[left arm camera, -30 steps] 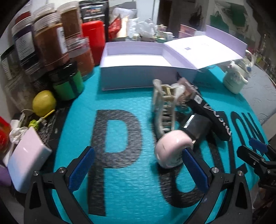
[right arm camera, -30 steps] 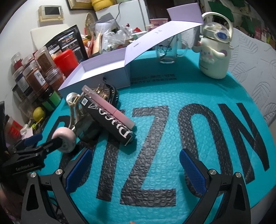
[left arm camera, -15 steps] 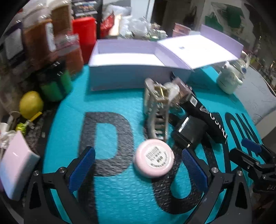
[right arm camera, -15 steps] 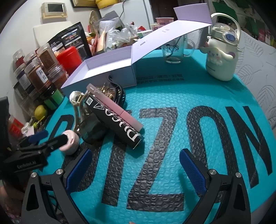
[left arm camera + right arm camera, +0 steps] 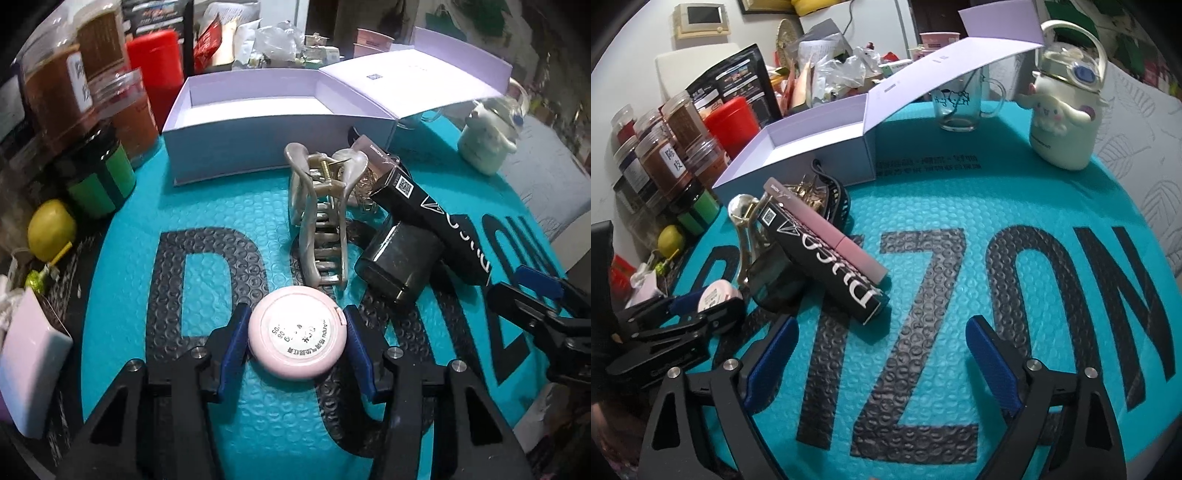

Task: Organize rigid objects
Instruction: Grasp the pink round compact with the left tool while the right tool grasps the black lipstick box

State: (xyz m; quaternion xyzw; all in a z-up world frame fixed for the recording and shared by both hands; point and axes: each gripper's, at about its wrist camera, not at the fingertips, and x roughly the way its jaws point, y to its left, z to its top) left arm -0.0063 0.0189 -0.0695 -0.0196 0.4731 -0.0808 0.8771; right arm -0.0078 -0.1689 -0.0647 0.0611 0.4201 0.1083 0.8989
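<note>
My left gripper [image 5: 295, 341] is shut on a round pink compact [image 5: 297, 333], label side up, low over the teal mat; it also shows in the right wrist view [image 5: 714, 297]. Beyond it lie a pearly hair claw clip [image 5: 321, 214], a small black box [image 5: 400, 264] and a long black box [image 5: 428, 218] with a pink box [image 5: 827, 229] beside it. An open lilac box [image 5: 273, 122] stands behind them, lid folded to the right. My right gripper [image 5: 881, 363] is open and empty above the mat, right of the pile.
Spice jars [image 5: 55, 92], a green jar [image 5: 99, 181], a red can [image 5: 157, 70] and a lemon [image 5: 50, 229] crowd the left. A white character bottle [image 5: 1065, 110] and a glass mug [image 5: 960, 103] stand at the back right. A white block [image 5: 29, 365] lies at the left edge.
The pink compact tipped from its edge to lie flat, and my left gripper moved forward and closed on it. The right gripper crept slightly toward the pile, still open.
</note>
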